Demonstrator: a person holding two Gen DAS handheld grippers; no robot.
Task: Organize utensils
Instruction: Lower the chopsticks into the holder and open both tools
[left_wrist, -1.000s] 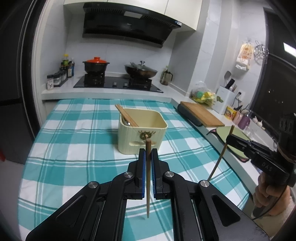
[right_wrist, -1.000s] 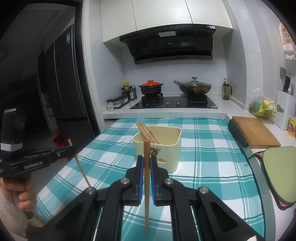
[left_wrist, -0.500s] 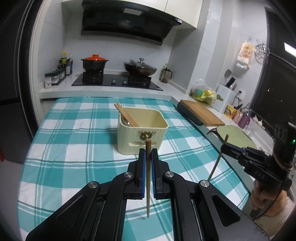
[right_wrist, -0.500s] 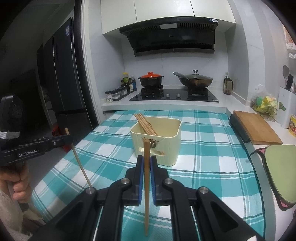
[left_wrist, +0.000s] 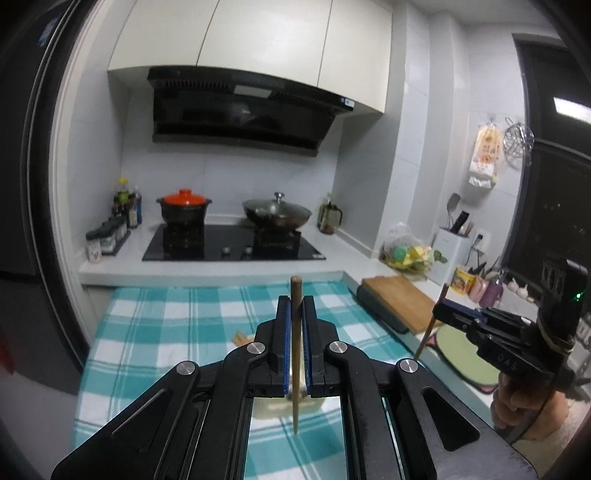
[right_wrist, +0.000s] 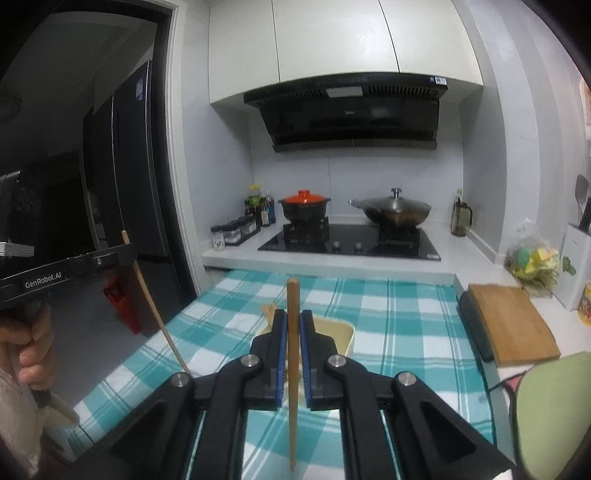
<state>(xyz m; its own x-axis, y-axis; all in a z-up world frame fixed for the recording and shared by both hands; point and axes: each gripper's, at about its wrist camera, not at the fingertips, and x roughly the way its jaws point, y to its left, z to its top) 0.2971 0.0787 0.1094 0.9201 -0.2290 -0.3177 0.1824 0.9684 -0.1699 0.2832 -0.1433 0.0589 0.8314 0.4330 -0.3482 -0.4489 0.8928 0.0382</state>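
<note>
Kitchen counter with the checked cloth (left_wrist: 166, 332) sits lower in both views now, since I've lifted both hands. Left gripper (left_wrist: 294, 332) pinches one chopstick (left_wrist: 295, 350) upright, right gripper (right_wrist: 291, 354) pinches another chopstick (right_wrist: 292, 350). Both now hang over the cream holder (right_wrist: 341, 332), so dropping them in looks next.

You hold two grippers, the left (left_wrist: 294, 343) and the right (right_wrist: 291, 350), each pinching one chopstick: one (left_wrist: 295, 332) in the left, one (right_wrist: 292, 354) in the right. One cream box (right_wrist: 341, 332) sits on the bench (right_wrist: 399, 306), with a few more chopsticks (right_wrist: 269, 308) poking out; their number cannot be told. On the stove you have two pots: one (right_wrist: 304, 207) with a red lid, one wok (right_wrist: 391, 213). One cutting board (right_wrist: 511, 321) lies to the right.
</note>
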